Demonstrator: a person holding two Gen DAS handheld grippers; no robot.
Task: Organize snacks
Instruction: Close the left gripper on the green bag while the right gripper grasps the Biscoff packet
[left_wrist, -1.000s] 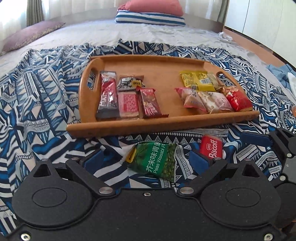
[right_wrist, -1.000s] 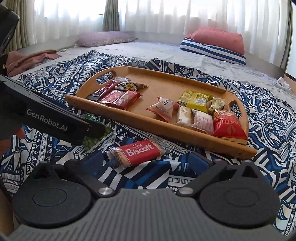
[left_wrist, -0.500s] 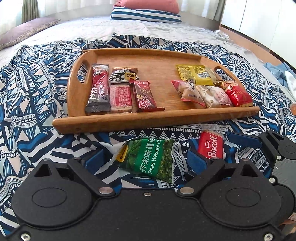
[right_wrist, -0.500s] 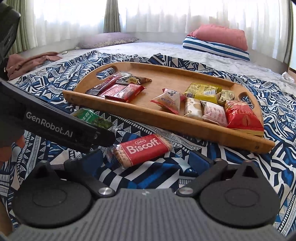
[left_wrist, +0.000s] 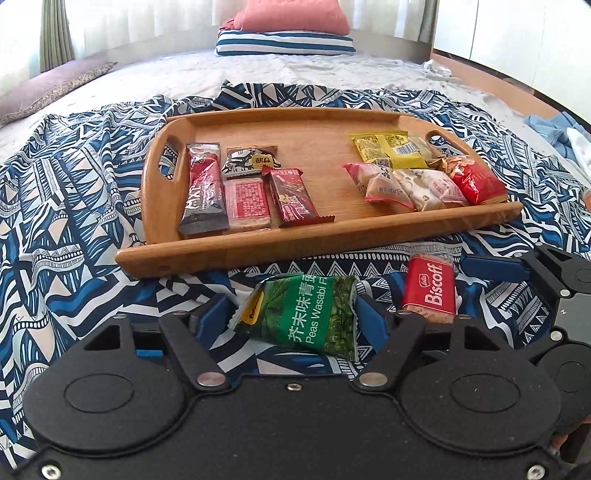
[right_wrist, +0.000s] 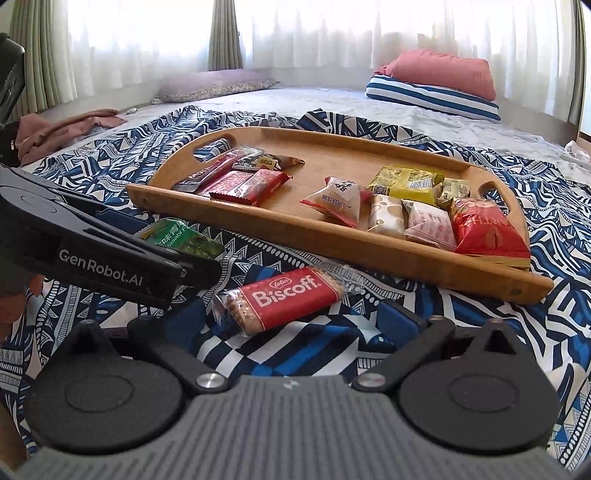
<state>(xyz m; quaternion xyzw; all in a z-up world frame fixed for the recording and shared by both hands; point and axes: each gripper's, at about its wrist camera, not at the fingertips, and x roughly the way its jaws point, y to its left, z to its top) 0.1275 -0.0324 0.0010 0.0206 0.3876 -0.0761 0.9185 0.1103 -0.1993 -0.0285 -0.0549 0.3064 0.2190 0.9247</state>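
Note:
A green wasabi peas packet (left_wrist: 306, 314) lies on the patterned cloth in front of the wooden tray (left_wrist: 295, 251). My left gripper (left_wrist: 291, 317) straddles it and its jaws are closing; the blue pads stand right at the packet's two side edges, with no squeeze showing. A red Biscoff pack (right_wrist: 284, 299) lies just to the right of it. My right gripper (right_wrist: 291, 319) is open around that pack, with its fingers (right_wrist: 399, 321) well clear of both ends. In the right wrist view the left gripper (right_wrist: 177, 266) shows from the side over the green packet (right_wrist: 177, 236).
The tray (right_wrist: 332, 236) holds several bar snacks at its left end and several pouch snacks at its right end, with bare wood between. A blue patterned cloth (left_wrist: 74, 206) covers the bed. Pillows (left_wrist: 284, 33) lie at the far end.
The left gripper's fingers have moved inward to the edges of the green packet. Both views have tipped slightly, and the Biscoff pack and tray stay where they were.

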